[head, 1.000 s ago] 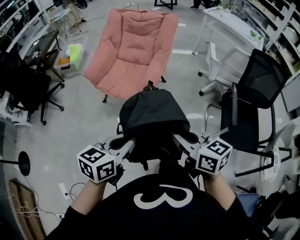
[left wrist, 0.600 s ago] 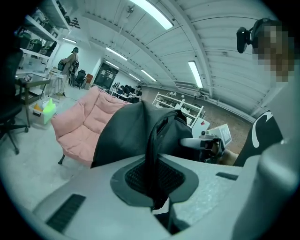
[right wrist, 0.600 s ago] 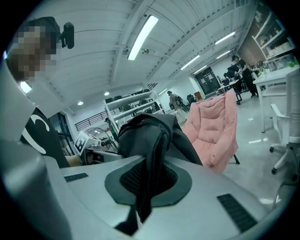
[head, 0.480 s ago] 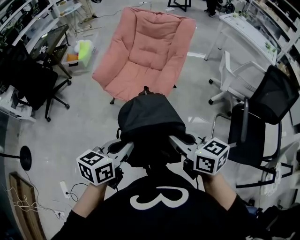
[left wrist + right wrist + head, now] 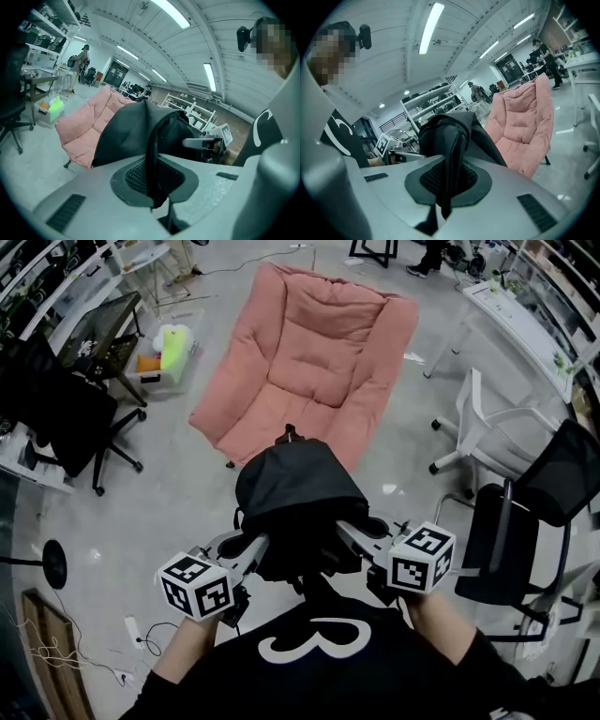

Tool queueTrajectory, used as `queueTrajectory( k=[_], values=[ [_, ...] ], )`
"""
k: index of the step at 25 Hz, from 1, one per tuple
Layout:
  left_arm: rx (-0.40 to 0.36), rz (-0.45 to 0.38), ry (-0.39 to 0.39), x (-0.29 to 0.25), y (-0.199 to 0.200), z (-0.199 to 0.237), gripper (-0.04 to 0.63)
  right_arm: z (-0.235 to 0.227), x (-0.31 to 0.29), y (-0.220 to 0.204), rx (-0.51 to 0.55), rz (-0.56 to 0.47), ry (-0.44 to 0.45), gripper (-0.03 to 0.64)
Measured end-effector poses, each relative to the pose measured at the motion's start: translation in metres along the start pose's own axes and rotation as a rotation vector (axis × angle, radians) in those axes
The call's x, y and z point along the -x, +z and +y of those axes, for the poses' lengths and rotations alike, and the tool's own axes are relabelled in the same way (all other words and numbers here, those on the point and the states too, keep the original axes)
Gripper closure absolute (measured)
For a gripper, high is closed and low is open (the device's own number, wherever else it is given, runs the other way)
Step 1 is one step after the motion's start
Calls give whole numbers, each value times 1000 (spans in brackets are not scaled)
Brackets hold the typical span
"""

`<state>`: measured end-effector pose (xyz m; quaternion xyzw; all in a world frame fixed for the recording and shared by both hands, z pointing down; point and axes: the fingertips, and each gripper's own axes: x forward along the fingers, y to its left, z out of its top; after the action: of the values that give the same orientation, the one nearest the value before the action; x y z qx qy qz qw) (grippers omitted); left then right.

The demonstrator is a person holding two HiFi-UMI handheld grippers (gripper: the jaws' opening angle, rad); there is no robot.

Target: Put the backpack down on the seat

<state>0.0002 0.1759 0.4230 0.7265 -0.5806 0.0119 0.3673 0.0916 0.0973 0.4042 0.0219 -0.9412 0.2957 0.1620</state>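
- The left gripper (image 5: 242,551) has its jaws clamped tight on a strap (image 5: 152,159) of the black backpack (image 5: 298,486).
- The right gripper (image 5: 362,538) pinches another strap likewise.
- The backpack hangs between them, just near of the pink chair (image 5: 319,362).

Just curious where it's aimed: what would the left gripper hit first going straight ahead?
The black backpack: the left gripper is shut on its strap, with the bag's body directly ahead. The pink chair probably lies beyond.
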Motion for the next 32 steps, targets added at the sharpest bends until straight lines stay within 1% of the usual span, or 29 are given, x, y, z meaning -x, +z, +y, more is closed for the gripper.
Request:
queueTrajectory(
  k=[6,12,15,19,22,26,32],
  values=[
    [-5,1,29,-38,54,41,574,-46,-37,48,-11,4,24,604],
    [-33,-49,65,-58,112,69,574,-68,-65,102,26,-18,46,604],
    [-58,-67,70,-66,135,77,574,-77,-73,121,44,-40,33,604],
    [-97,-86,60,-77,163,84,574,-92,-82,145,42,-73,9,604],
    [-109,-91,46,-87,180,95,574,-102,-90,158,43,-96,-12,604],
    [-104,-67,17,-111,199,116,574,-126,-106,174,31,-106,-54,604],
    [-110,20,-51,-153,235,150,574,-168,-130,200,-32,-127,-145,604]
  ],
)
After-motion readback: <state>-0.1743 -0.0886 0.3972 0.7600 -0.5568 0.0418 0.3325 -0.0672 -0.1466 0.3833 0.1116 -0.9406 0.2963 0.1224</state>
